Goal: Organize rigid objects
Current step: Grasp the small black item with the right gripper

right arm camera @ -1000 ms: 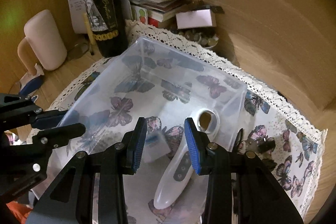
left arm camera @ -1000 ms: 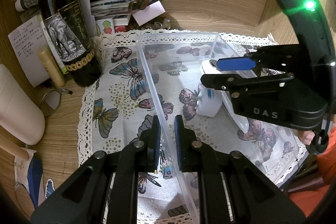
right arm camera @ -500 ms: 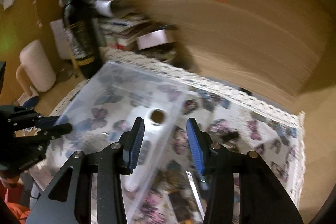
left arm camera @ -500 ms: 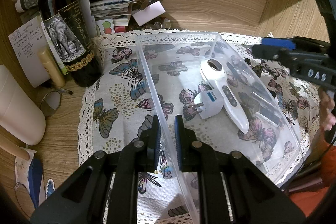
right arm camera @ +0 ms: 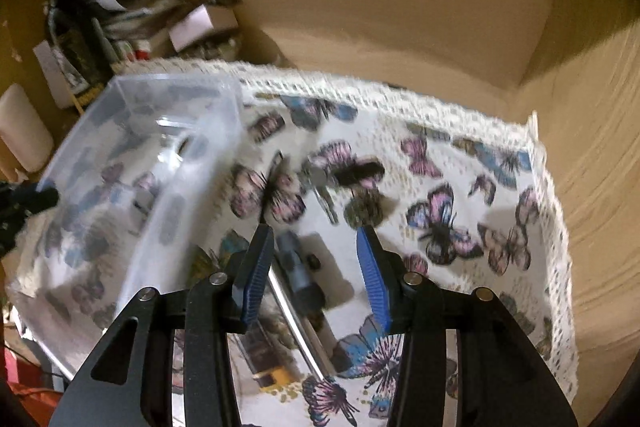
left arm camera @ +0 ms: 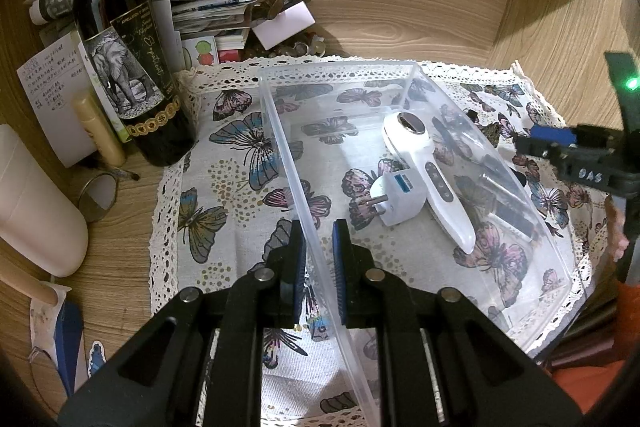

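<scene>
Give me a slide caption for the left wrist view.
Left hand-held gripper clamps the clear bin wall; white massager and plug adapter lie inside.

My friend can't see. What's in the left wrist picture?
The left tongs pinch the wall of a clear plastic box holding a white plug adapter and a white handheld device. It sits on a butterfly cloth beside a wine bottle.

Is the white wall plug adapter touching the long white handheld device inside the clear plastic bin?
Touching. The left wrist view shows the adapter lying against the device's handle, no gap between them.
</scene>
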`<state>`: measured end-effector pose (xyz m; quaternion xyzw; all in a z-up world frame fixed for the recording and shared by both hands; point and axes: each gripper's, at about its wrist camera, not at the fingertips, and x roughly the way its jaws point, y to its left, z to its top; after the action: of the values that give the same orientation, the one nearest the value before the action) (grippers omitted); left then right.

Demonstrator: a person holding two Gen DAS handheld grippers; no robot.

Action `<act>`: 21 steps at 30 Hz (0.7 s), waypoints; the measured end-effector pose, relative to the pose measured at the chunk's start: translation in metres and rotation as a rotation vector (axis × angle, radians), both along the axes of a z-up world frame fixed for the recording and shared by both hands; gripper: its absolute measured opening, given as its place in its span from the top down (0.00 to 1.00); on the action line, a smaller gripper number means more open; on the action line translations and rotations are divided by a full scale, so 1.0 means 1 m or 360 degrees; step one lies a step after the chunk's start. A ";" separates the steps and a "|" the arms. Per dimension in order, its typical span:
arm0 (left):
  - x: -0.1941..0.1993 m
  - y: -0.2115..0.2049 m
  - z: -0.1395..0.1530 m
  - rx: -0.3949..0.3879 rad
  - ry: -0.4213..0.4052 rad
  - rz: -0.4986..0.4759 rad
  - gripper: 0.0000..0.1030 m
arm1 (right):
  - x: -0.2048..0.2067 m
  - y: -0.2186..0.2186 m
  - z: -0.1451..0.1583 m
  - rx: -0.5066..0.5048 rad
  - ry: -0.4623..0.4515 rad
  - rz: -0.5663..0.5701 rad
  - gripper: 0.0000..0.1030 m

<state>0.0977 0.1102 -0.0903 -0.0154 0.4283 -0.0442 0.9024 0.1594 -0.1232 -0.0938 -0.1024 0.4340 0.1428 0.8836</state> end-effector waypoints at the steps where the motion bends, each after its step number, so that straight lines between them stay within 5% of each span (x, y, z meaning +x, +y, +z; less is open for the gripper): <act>1: 0.000 0.000 0.000 0.0000 0.0000 0.0001 0.87 | 0.002 -0.001 -0.006 -0.0003 0.0029 -0.0005 0.61; 12: 0.000 0.000 0.000 0.0002 0.0000 -0.0002 0.87 | 0.024 -0.008 -0.036 0.0078 0.0234 0.0018 0.63; 16: 0.000 0.000 0.000 0.0000 -0.0001 -0.0001 0.87 | 0.030 -0.008 -0.044 0.0063 0.0278 0.0023 0.80; 21: 0.000 0.000 0.000 0.0002 -0.0001 -0.0002 0.87 | 0.028 -0.009 -0.038 0.0064 0.0218 0.0010 0.80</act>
<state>0.0975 0.1099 -0.0904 -0.0146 0.4281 -0.0445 0.9025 0.1869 -0.1326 -0.1323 -0.0761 0.4901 0.1609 0.8533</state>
